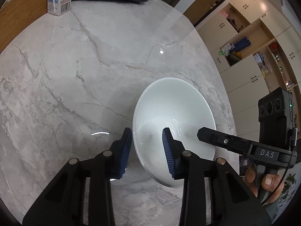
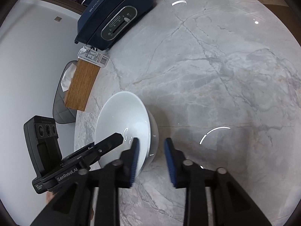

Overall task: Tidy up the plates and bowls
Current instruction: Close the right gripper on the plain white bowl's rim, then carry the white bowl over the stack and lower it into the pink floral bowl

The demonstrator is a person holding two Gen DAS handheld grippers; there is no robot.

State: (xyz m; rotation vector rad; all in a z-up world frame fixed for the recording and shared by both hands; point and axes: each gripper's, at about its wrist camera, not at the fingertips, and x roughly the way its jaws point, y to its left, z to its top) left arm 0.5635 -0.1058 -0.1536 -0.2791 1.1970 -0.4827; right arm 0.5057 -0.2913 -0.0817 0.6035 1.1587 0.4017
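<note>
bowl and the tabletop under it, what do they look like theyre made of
Bowl: probably glazed ceramic or porcelain, glossy white; sharp curved light reflections sit on its smooth inside. Opaque glass cannot be ruled out.
Tabletop: looks like polished marble or marble-look sintered stone, pale grey with darker veins and mirror-like glints of lamps. Real or imitation stone cannot be told.

Even indoor light, ring-shaped glare on the glossy table [image 1: 75,75], fisheye-bent edges, slight blur.
</note>
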